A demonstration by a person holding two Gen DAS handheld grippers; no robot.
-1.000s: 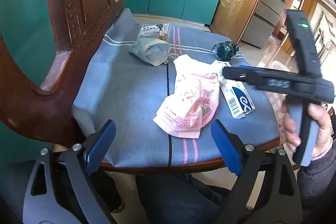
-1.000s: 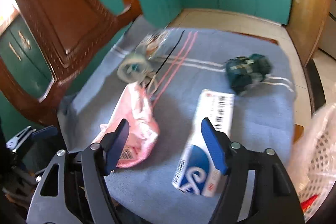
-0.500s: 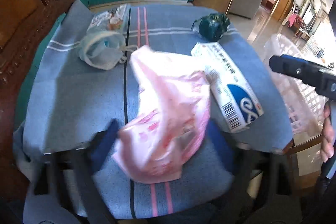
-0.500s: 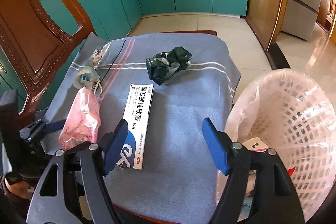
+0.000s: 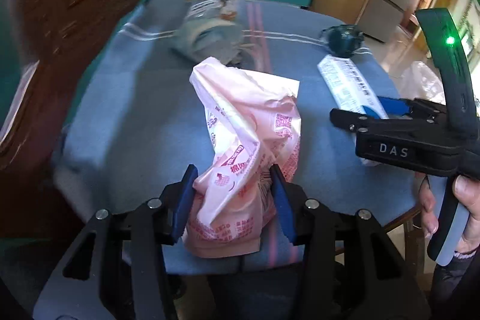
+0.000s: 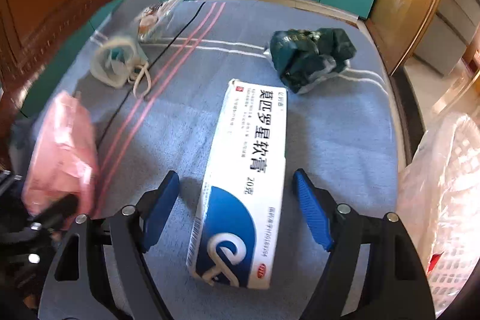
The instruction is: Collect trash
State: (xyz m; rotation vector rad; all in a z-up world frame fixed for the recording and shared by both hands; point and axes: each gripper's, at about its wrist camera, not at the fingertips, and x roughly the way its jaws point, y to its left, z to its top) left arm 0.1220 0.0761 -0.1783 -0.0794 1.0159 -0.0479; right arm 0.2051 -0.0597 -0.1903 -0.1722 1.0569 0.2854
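My left gripper (image 5: 232, 197) is shut on a crumpled pink plastic bag (image 5: 249, 134), which stands up from the blue cloth on the chair seat (image 5: 126, 98); the bag also shows in the right wrist view (image 6: 63, 152). My right gripper (image 6: 237, 209) is open, its jaws straddling the near end of a white and blue ointment box (image 6: 243, 188) without touching it. From the left wrist view the right gripper (image 5: 387, 107) sits over that box (image 5: 348, 83). A dark green crumpled wrapper (image 6: 309, 56) lies beyond the box.
A crumpled face mask (image 6: 120, 62) and a clear snack wrapper (image 6: 156, 17) lie at the far left of the cloth. A white lattice basket (image 6: 444, 200) with a plastic liner stands at the right. The wooden chair back (image 5: 60, 5) rises on the left.
My left gripper moved forward and closed on the pink bag, lifting it upright. My right gripper moved in low over the ointment box, still open.
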